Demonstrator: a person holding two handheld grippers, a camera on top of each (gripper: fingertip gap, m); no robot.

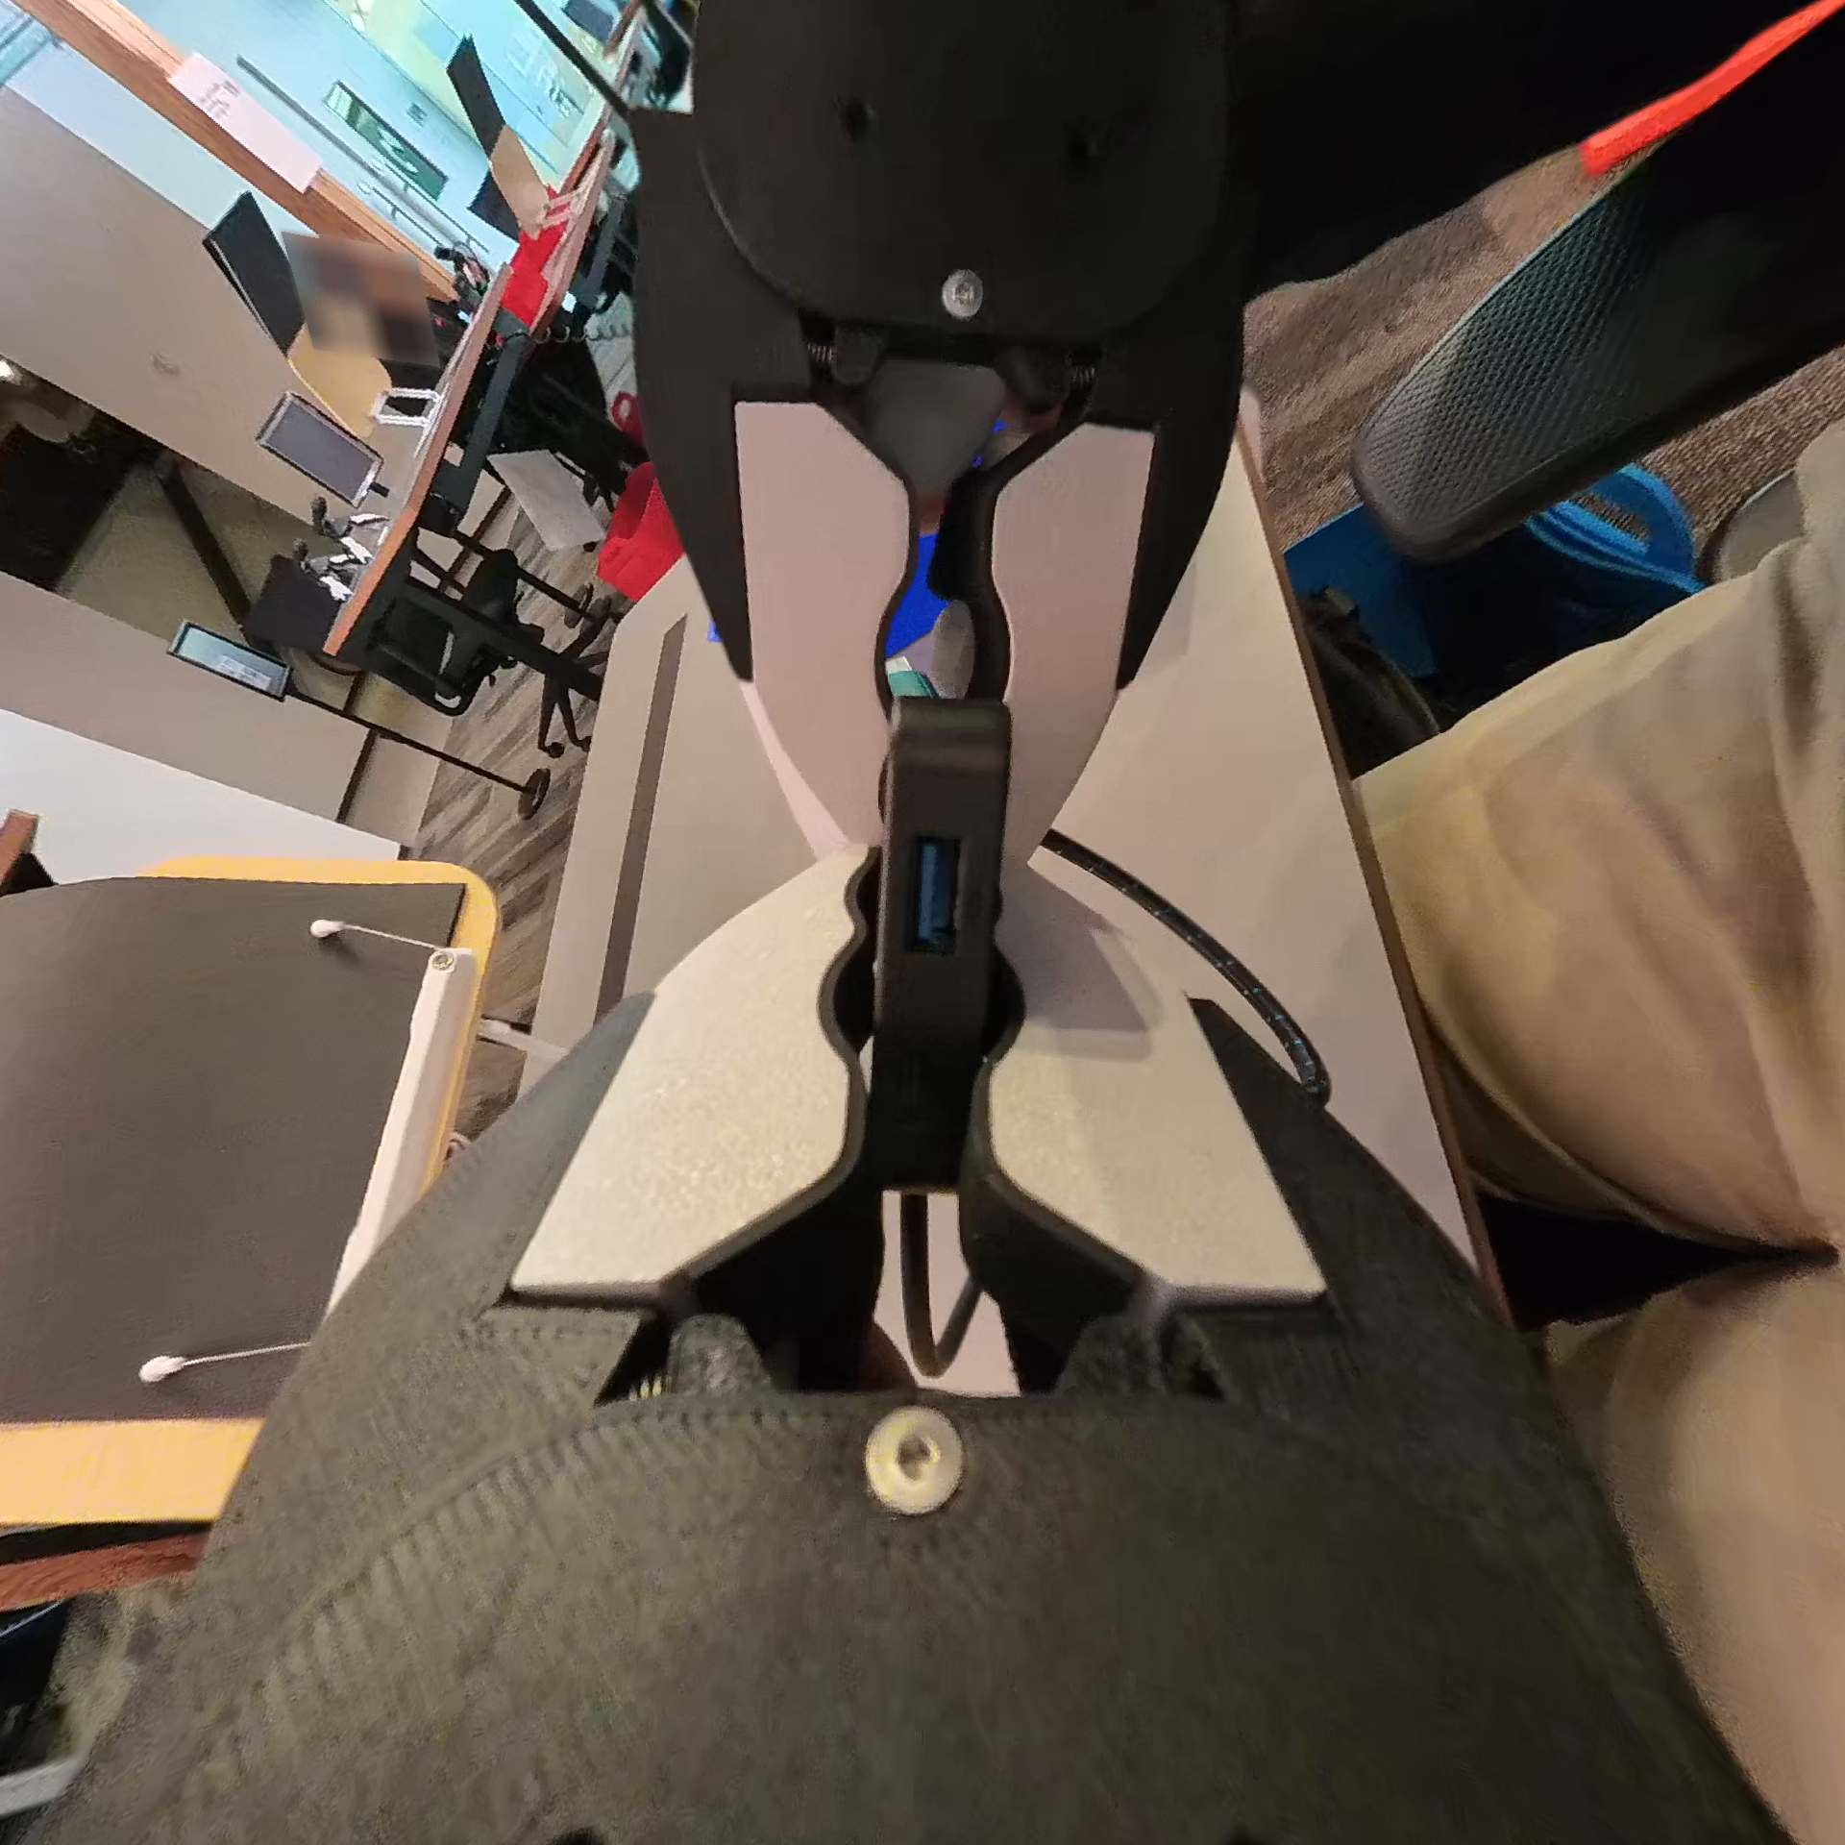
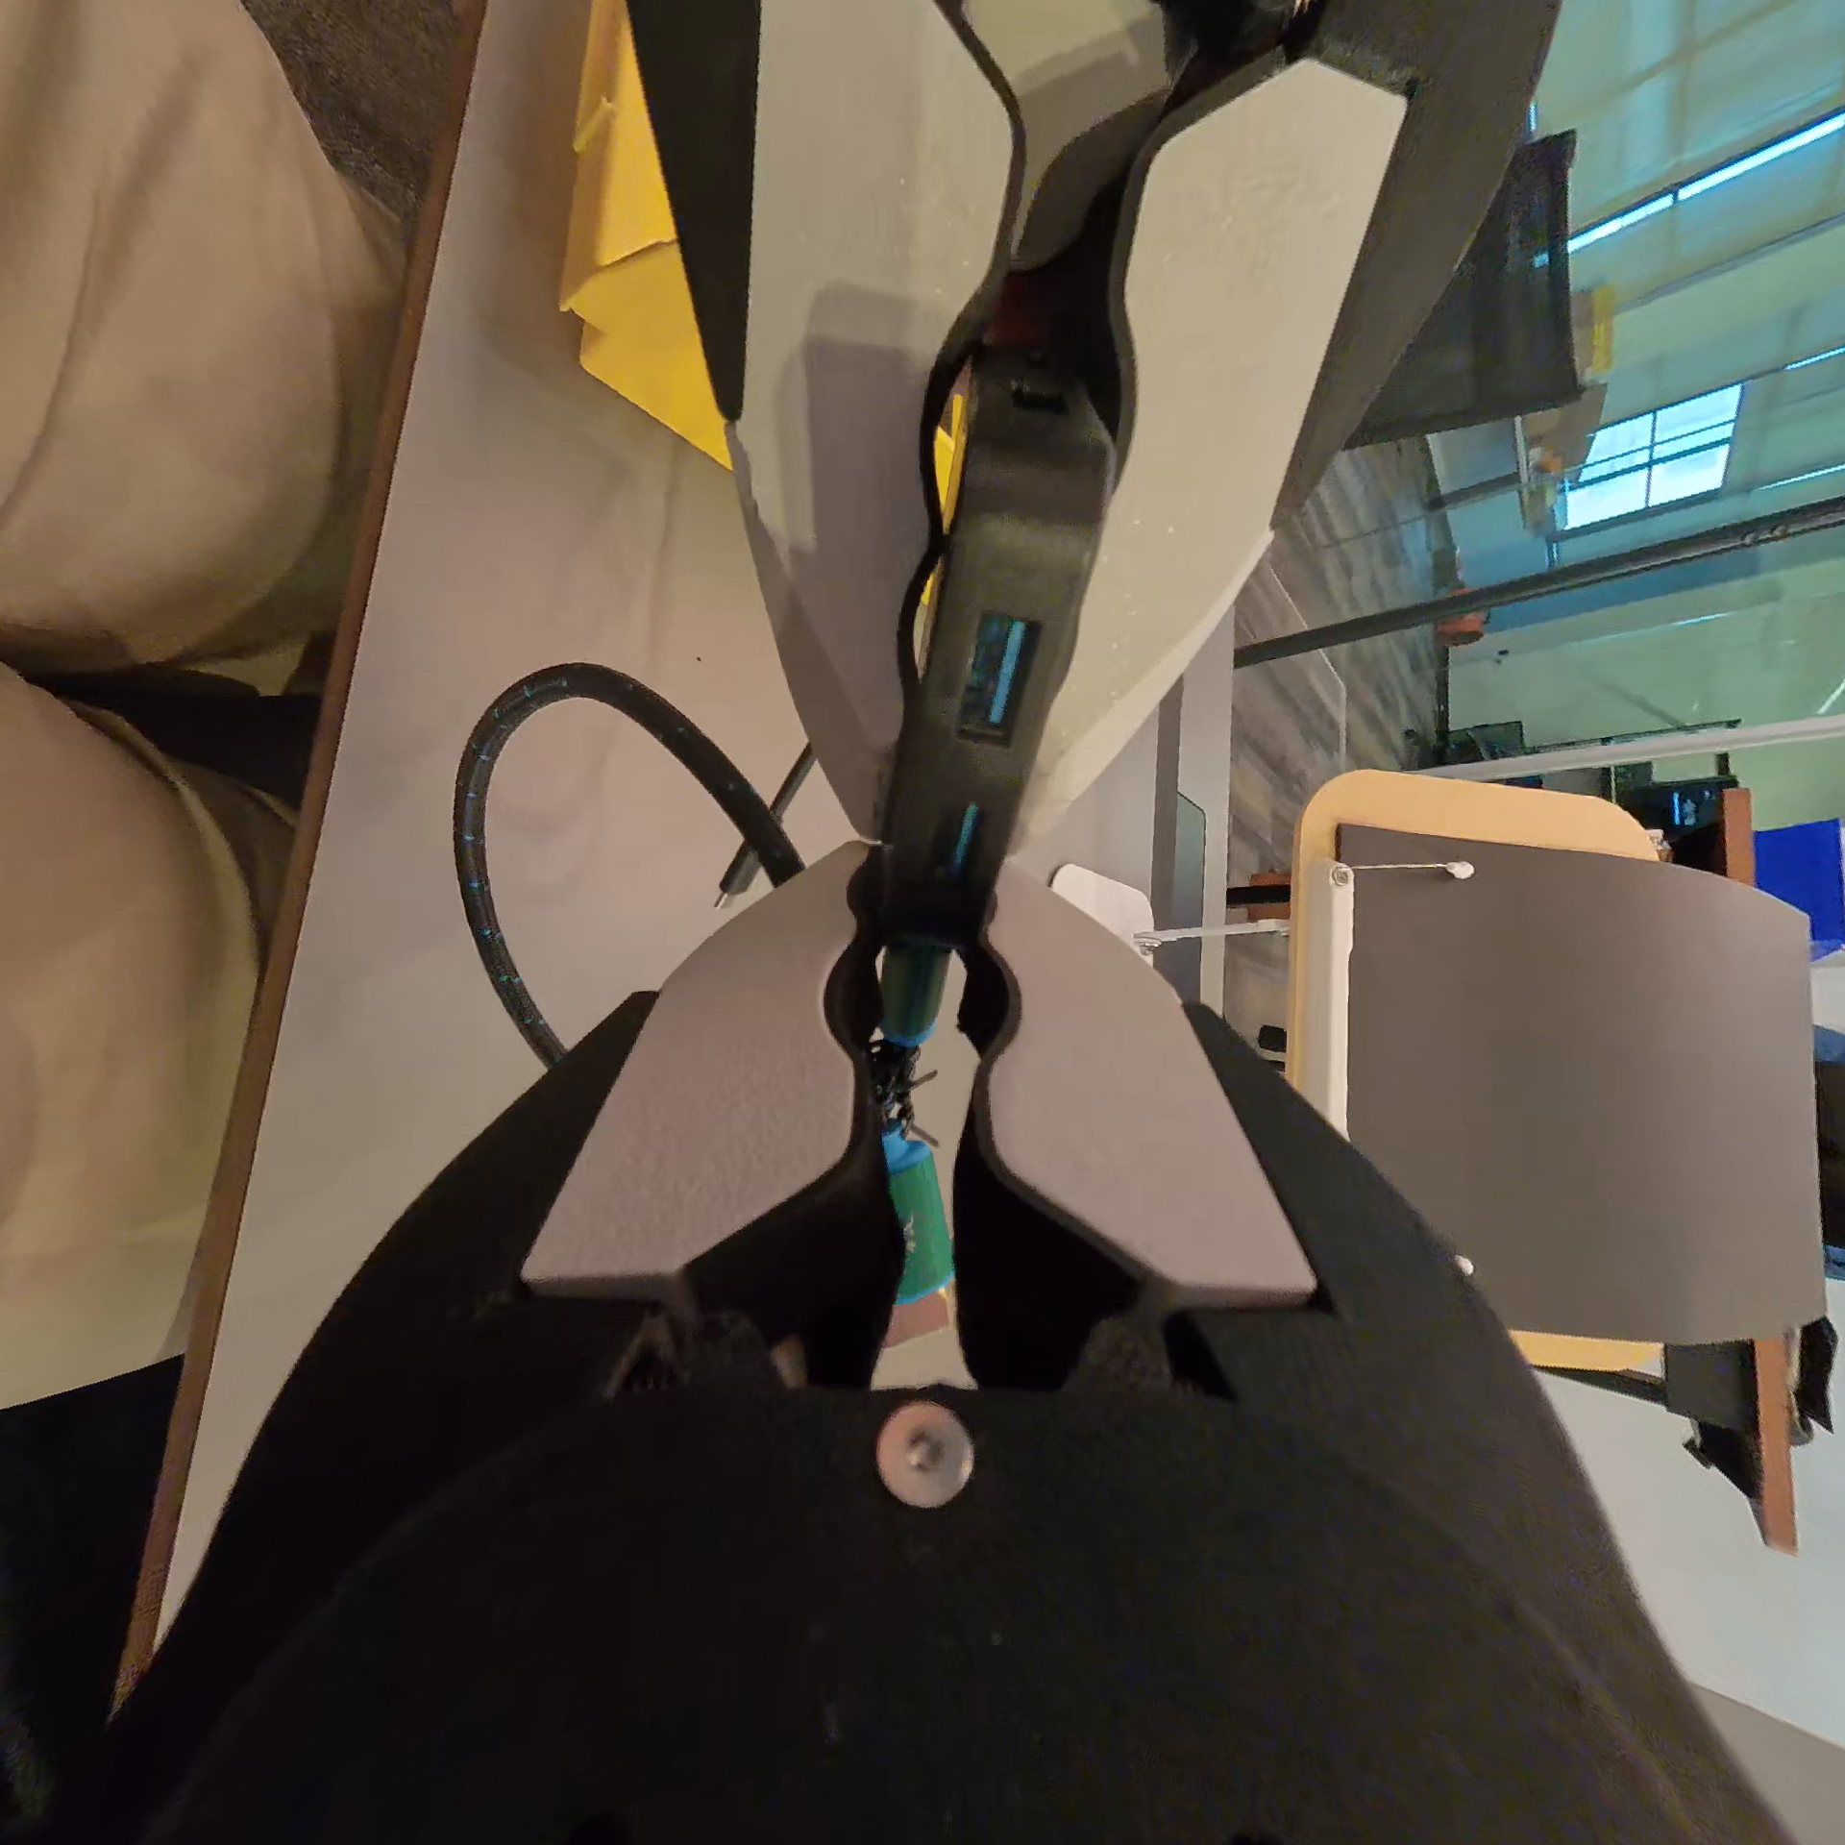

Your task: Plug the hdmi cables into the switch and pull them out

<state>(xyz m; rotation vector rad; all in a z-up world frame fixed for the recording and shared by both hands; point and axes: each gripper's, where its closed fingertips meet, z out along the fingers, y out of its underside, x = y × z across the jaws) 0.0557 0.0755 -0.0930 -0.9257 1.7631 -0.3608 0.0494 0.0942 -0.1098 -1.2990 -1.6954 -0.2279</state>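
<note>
Office desks and chairs fill the background behind one pale worktop (image 1: 1228, 799), with the person's tan trouser legs (image 1: 1617, 948) at its edge. One black switch (image 1: 938, 928) is held above the worktop between two claws. The left claw (image 1: 923, 998) is closed on one end of the switch; one blue port faces the camera. The right claw (image 2: 923, 958) is closed on one teal cable plug (image 2: 909, 983) at the opposite end of the switch (image 2: 998, 659); whether the plug is fully seated cannot be determined. One black braided cable (image 2: 489, 799) loops across the worktop (image 2: 399, 1098) beside the claws. One yellow sheet (image 2: 639, 250) lies on the worktop farther off. One dark board with a tan rim (image 1: 200, 1148) stands beyond the worktop edge.
</note>
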